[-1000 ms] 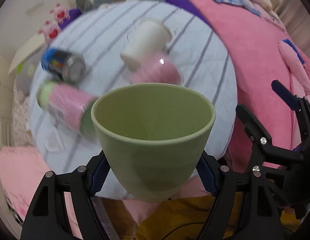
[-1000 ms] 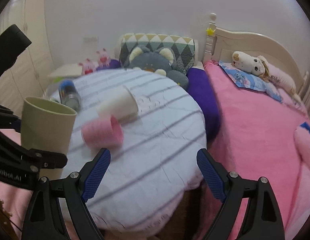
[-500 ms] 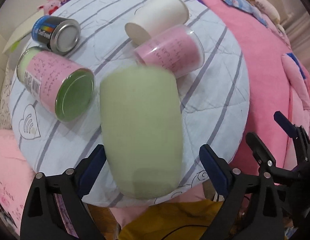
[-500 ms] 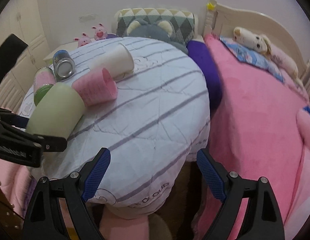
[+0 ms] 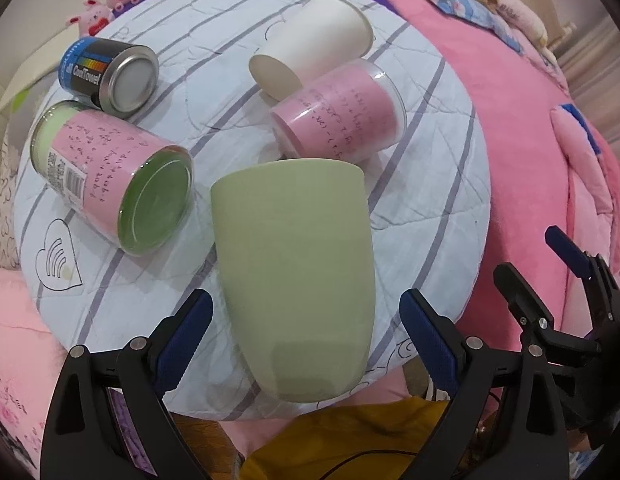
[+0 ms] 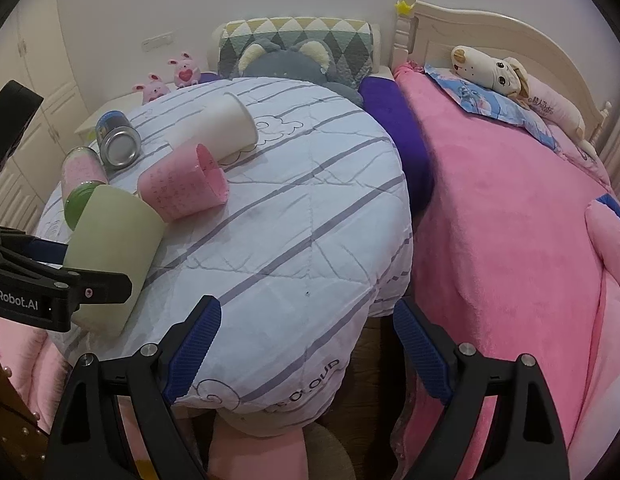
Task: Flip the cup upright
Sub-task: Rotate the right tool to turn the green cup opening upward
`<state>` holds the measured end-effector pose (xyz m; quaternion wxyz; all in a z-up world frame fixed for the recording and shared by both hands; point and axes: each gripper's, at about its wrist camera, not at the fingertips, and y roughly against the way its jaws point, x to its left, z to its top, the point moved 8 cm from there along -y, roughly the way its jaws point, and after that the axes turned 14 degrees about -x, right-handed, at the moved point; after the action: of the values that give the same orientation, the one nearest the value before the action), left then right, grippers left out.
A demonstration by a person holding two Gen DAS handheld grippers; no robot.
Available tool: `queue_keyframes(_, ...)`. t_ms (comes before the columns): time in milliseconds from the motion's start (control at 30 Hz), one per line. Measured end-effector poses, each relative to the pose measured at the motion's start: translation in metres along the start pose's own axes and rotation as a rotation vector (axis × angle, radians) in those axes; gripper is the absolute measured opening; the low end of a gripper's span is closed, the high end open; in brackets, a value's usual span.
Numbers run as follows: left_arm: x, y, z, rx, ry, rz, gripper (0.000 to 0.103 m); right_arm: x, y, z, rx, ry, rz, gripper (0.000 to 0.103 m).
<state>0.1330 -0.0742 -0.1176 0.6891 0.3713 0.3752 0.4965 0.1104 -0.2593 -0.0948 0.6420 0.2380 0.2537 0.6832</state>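
Already standing at the lower middle of the desk (image 5: 270, 12): green cup (image 5: 294, 276). Left gripper (image 5: 306, 316) wide around it, right gripper (image 6: 306, 336) wide, holding nothing.

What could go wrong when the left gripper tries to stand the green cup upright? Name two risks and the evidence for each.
1. The green cup lies on its side with its base near the edge of the table. The left gripper is open around it, so a poor grip might let it roll off.
2. Its rim is close to the pink cup and the green-lidded jar, both on their sides. Swinging it up could set them rolling.
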Motion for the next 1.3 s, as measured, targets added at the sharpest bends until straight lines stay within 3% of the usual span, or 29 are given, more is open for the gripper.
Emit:
queue_keyframes(700,0.024,0.055,-0.009,-0.132,-0.045,-0.035,0.096,0.026,0.022,0.010,-0.038,-0.028,-0.028,0.090)
queue_keyframes(1133,0.083,0.078,-0.011,-0.191,-0.018,0.010,0.098,0.093,0.010,0.030,-0.027,0.044,0.083,0.090)
queue_keyframes(1300,0.106,0.073,-0.009,-0.184,-0.014,0.031,0.098,0.111,-0.006,0.031,0.031,0.012,0.136,0.090)
